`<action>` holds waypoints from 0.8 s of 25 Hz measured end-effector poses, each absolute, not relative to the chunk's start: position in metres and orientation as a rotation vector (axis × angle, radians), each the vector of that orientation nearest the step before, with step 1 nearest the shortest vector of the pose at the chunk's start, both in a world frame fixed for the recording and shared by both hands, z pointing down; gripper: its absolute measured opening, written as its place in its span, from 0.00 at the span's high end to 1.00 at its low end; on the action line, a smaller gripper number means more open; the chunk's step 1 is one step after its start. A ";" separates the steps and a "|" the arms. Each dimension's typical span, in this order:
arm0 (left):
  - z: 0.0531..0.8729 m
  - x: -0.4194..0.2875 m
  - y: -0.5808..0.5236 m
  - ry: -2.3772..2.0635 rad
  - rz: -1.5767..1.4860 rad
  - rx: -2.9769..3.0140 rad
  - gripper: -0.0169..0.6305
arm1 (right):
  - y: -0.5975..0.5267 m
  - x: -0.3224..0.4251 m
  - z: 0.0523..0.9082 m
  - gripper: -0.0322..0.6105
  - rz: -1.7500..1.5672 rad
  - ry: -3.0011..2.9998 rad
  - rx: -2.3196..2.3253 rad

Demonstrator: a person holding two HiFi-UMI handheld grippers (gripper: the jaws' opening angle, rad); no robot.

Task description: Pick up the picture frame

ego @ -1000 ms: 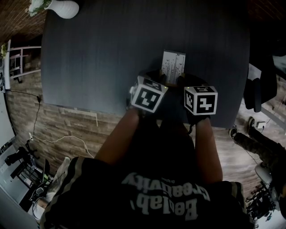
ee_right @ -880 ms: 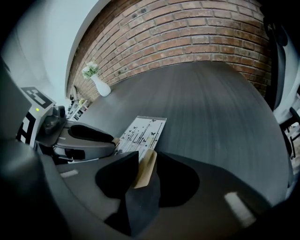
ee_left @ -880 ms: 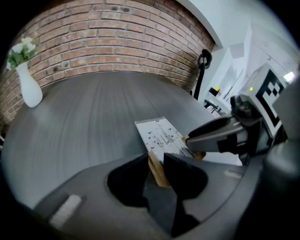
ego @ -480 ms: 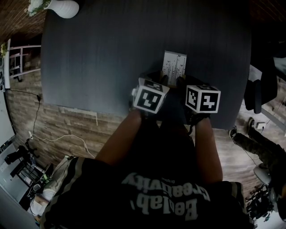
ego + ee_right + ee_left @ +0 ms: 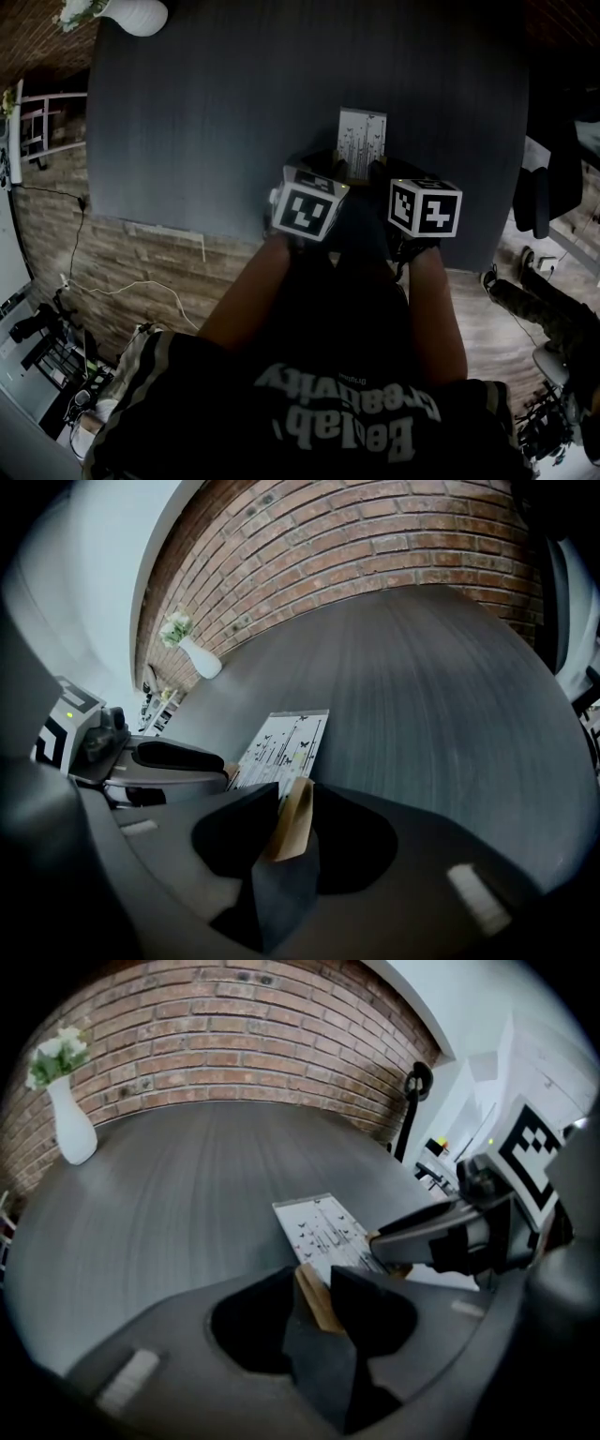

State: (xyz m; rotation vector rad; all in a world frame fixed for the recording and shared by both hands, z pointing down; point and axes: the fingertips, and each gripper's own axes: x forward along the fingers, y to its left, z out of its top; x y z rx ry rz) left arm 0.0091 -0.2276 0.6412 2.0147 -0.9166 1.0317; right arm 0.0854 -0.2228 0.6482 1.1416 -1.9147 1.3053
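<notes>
Dark table [image 5: 187, 122] seen from above, with a white vase [image 5: 141, 14] at its far left corner. Centre-left, the left gripper [image 5: 317, 1290]: its jaws, just opened slightly, straddle the wooden rim of the picture frame [image 5: 362, 133], and both pads appear to touch it. The frame sits near the table's front edge. Its near edge is also clamped, further right, by the right gripper [image 5: 289, 808].

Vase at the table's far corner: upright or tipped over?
Upright: the vase stands on its base on the table, flowers on top.
</notes>
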 end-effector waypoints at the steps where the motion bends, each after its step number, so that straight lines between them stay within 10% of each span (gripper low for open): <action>1: 0.641 0.008 -0.228 -0.919 1.025 2.013 0.78 | -0.223 0.085 0.648 0.76 1.302 -1.915 1.143; 20: 0.646 0.015 -0.223 -0.916 0.868 1.920 0.82 | -0.220 0.086 0.646 0.79 1.234 -1.935 1.174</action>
